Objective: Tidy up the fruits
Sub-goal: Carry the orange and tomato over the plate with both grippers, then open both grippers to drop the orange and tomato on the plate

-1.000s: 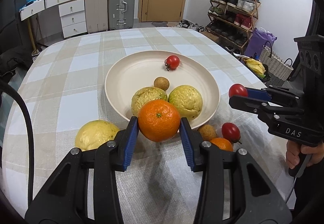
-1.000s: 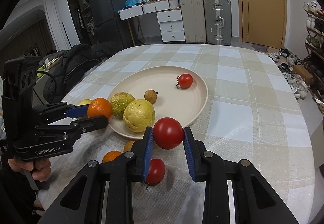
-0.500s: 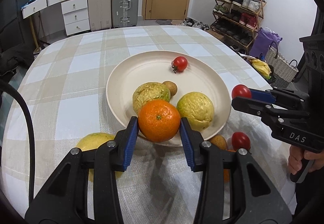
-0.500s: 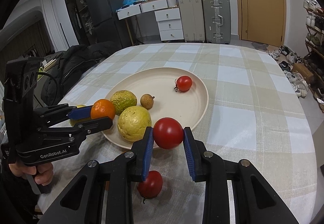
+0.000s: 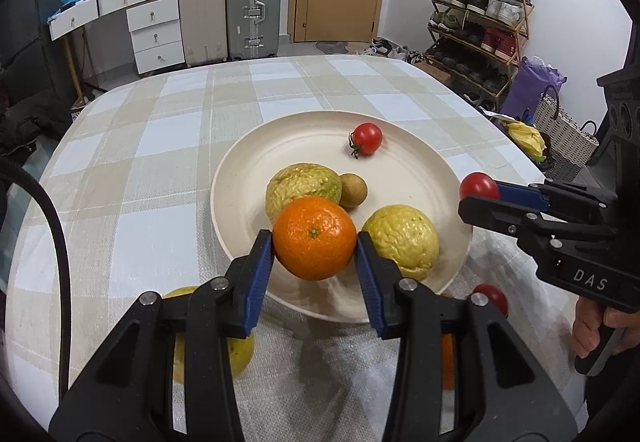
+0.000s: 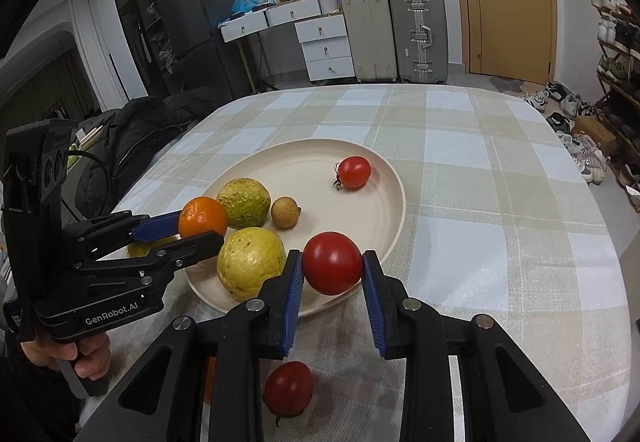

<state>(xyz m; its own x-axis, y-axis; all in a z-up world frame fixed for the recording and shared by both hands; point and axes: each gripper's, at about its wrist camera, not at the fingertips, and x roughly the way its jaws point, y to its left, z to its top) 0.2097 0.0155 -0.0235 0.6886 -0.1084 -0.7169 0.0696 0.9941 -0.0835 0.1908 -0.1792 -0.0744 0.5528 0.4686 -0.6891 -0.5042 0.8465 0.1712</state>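
Fruit is being gathered onto the cream plate (image 5: 240, 170), which sits mid-tabletop (image 5: 160, 146) so both tools can reach it. The left tool (image 5: 315, 246) is clamped on an orange (image 5: 314, 238), held above the plate's near rim, seemingly ready to be set down beside the two yellow-green fruits (image 5: 302, 186) and the small brown fruit (image 5: 353, 190). The right tool (image 6: 332, 268) grips a tomato (image 6: 332, 263) just over the plate's near edge. Another tomato (image 6: 353, 172) already lies on the far side. A loose tomato (image 6: 288, 388) and a yellow fruit (image 5: 236, 352) wait on the cloth, not yet collected.
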